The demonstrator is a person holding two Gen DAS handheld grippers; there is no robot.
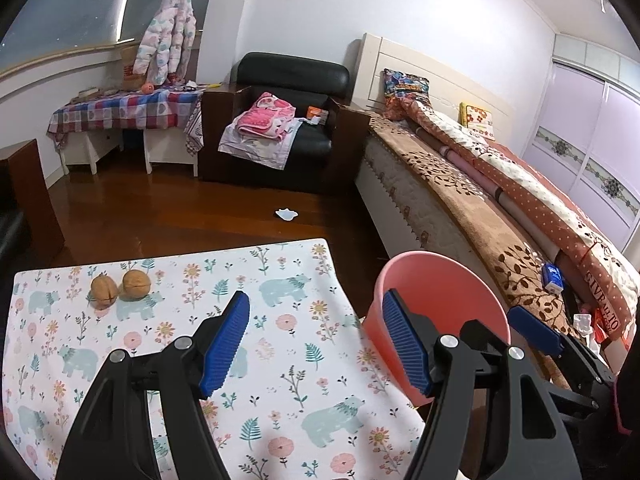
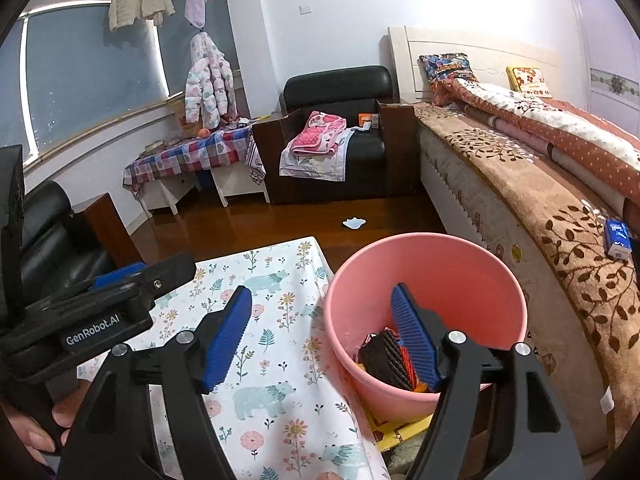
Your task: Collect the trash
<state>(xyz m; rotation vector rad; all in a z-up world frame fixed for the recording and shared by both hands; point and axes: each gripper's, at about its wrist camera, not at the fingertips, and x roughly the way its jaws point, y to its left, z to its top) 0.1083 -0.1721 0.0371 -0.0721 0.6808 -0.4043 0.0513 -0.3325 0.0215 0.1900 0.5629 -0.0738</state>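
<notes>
Two brown walnuts (image 1: 120,289) sit at left of frame on the floral tablecloth (image 1: 280,360); left gripper (image 1: 316,344) and right gripper (image 2: 326,336) gape empty. Approach level, straddling one nut, then drop it into the pink plastic bucket (image 2: 472,264).

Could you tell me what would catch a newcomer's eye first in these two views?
Most striking is the pink bucket beside the table's right edge, with dark and orange wrappers at its bottom. Next come two walnuts side by side on the bear-and-flower tablecloth, toward its far left. Both the left tool and the right tool hover open and empty.
</notes>
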